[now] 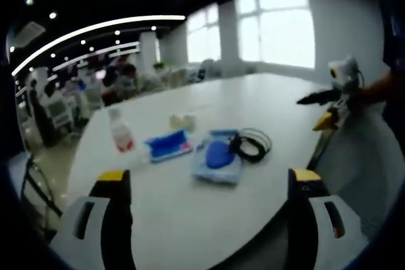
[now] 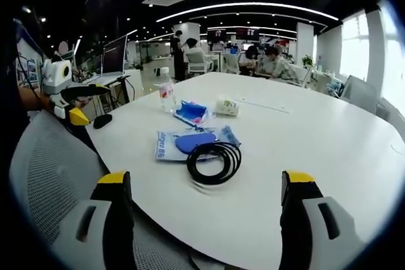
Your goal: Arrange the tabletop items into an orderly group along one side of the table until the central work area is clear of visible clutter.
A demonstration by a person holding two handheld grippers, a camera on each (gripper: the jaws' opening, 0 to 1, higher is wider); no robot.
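One bottle (image 2: 166,89) stands upright beside blue pouch (image 2: 192,112).

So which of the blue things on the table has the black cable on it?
The flat blue packet nearest the right gripper: the coiled black cable overlaps its edge. The smaller blue pack by the bottle lies bare.

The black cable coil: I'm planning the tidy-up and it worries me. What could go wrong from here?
The black cable coil rests partly on the blue packet, so dragging either may shift both. The water bottle stands upright close to the blue pouch; a nudge could tip it. Both grippers are open and well short of the items.
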